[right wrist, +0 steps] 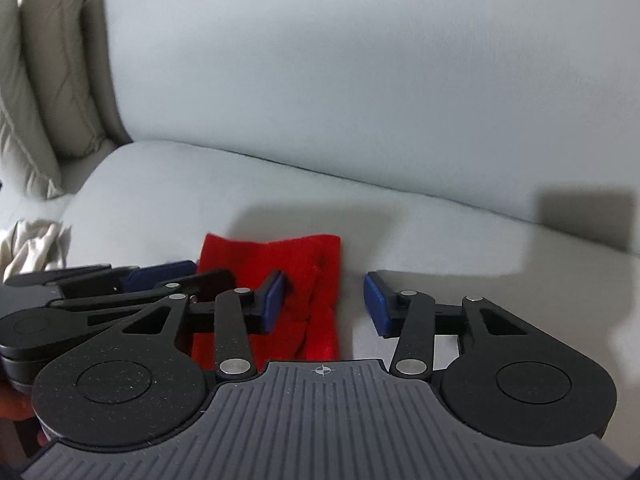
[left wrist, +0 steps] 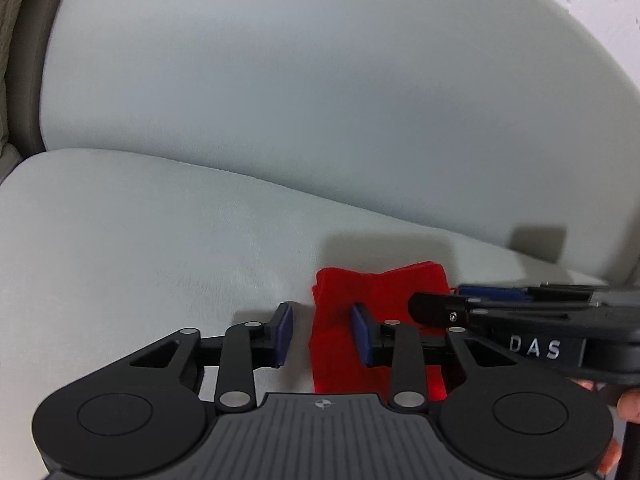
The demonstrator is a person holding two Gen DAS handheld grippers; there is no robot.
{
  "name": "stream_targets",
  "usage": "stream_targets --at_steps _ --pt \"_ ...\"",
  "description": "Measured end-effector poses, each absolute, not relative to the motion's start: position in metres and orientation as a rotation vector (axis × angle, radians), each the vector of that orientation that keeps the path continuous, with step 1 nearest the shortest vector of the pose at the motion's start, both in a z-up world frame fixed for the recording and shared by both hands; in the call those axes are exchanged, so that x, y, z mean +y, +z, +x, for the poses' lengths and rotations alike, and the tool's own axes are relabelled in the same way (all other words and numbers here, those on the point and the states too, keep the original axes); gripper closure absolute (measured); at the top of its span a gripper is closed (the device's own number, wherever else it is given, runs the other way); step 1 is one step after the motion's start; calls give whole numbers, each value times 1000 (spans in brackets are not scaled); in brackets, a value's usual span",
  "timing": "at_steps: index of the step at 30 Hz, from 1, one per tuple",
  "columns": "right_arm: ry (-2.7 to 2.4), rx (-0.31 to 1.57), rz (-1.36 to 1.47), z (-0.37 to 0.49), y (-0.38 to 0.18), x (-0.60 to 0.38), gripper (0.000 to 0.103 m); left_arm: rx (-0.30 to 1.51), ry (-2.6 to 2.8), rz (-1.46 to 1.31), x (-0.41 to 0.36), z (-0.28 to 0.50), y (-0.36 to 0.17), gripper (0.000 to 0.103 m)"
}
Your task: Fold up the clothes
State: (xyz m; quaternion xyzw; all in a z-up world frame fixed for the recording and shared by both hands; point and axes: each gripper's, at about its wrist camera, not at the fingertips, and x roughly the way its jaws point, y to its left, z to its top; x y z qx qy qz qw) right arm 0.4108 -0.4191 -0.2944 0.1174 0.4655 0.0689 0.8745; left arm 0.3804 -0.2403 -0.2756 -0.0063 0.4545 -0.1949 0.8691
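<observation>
I have both grippers low over the red cloth (left wrist: 376, 320), a small, already bunched piece of fleece-like fabric lying on the pale grey sofa seat (left wrist: 140, 248), just in front of the backrest (left wrist: 320, 100). My left gripper (left wrist: 322, 334) stands part-way spread: its right blue pad (left wrist: 361, 334) is over the cloth's left portion and its left pad is over bare cushion, so the cloth's left edge lies between them, and I cannot see either pad pressing on it. My right gripper (right wrist: 325, 306) is spread a little wider and straddles the cloth's right edge the same way, with its left pad (right wrist: 272, 300) over the red fabric and its right pad over the seat. Nothing is pinched by either one as far as I can see. The main risk, I think, is crowding: the two tools sit side by side over a narrow cloth, and the fingers of one nearly cross the other, so they could knock together when closing or lifting. With only an edge between each pair of pads, I might also catch just the top layer, or grab sofa cover along with it, and the lumpy middle fold could spring open. A cream garment (right wrist: 32, 248) lies well to the left.
</observation>
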Motion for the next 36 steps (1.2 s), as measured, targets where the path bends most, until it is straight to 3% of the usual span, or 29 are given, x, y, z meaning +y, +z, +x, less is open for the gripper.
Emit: stream_targets --at_steps 3,4,5,7,16,26,36 --pt "159 982 230 414 -296 -420 65 940 -399 29 -246 376 -272 74" --pt "172 986 228 414 -292 -417 84 935 -399 45 -248 375 -268 77" --pt "184 988 224 413 -288 -414 89 934 -404 56 -247 376 -266 82" --pt "179 975 168 409 -277 -405 93 932 -413 77 -245 377 -259 83" --pt "183 805 -74 342 -176 -374 94 914 -448 64 -226 330 -176 82" --pt "254 605 -176 186 -71 -337 94 926 -533 8 -182 207 -88 81" --pt "306 526 -181 21 -68 -319 94 997 -590 84 -171 89 -99 80"
